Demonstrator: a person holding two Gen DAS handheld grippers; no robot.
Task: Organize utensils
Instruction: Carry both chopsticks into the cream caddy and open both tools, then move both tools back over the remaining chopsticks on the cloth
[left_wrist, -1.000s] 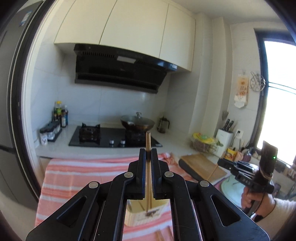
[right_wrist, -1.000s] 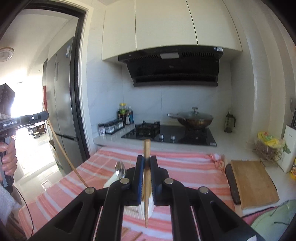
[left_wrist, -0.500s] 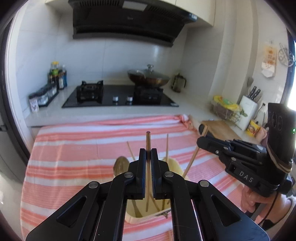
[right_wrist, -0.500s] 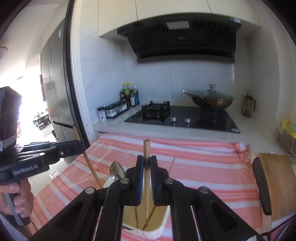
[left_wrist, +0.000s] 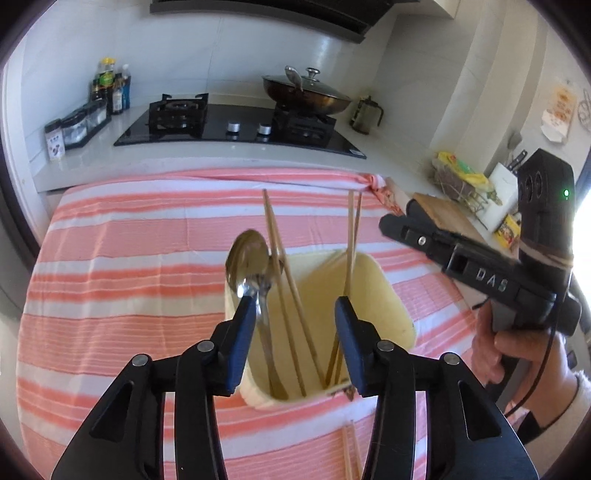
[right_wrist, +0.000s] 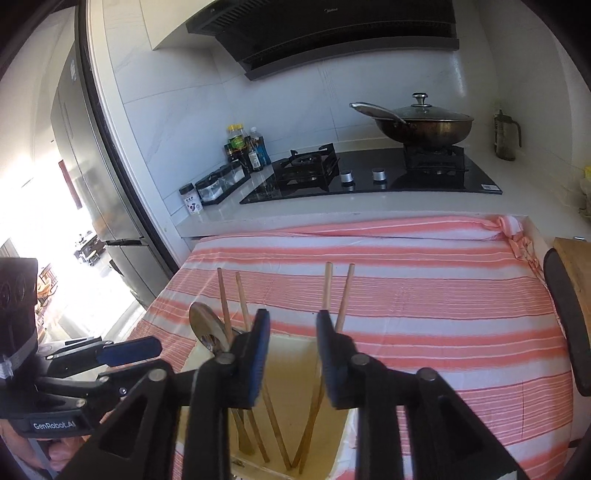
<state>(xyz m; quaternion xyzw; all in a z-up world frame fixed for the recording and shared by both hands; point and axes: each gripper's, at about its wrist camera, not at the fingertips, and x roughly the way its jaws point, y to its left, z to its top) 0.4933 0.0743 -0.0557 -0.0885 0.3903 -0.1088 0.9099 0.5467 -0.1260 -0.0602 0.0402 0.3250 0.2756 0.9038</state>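
A cream utensil holder (left_wrist: 373, 291) stands on the striped cloth with a metal spoon (left_wrist: 247, 258) and several wooden chopsticks (left_wrist: 275, 240) leaning inside it. My left gripper (left_wrist: 295, 314) hovers just over its rim, jaws opening, and no pad presses on anything. In the right wrist view the right gripper (right_wrist: 292, 325) also hangs over the holder (right_wrist: 295, 354), jaws opening, with the chopsticks (right_wrist: 327, 288) standing free beyond its pads. The spoon (right_wrist: 205, 325) leans at the holder's left side. Each gripper shows in the other's view: the right gripper (left_wrist: 399, 221) and the left gripper (right_wrist: 129, 350).
The pink-and-white striped cloth (left_wrist: 129, 266) covers the table. Loose chopsticks (left_wrist: 351, 454) lie on it near the front edge. Behind are a gas hob (left_wrist: 236, 125), a lidded wok (left_wrist: 306, 96), seasoning bottles (left_wrist: 110, 88), and a cutting board (left_wrist: 447, 214) at the right. A fridge (right_wrist: 92, 177) stands at the left.
Both grippers came down over the holder. Each was shut on a chopstick; both jaws have now parted and the chopsticks stand in the holder.
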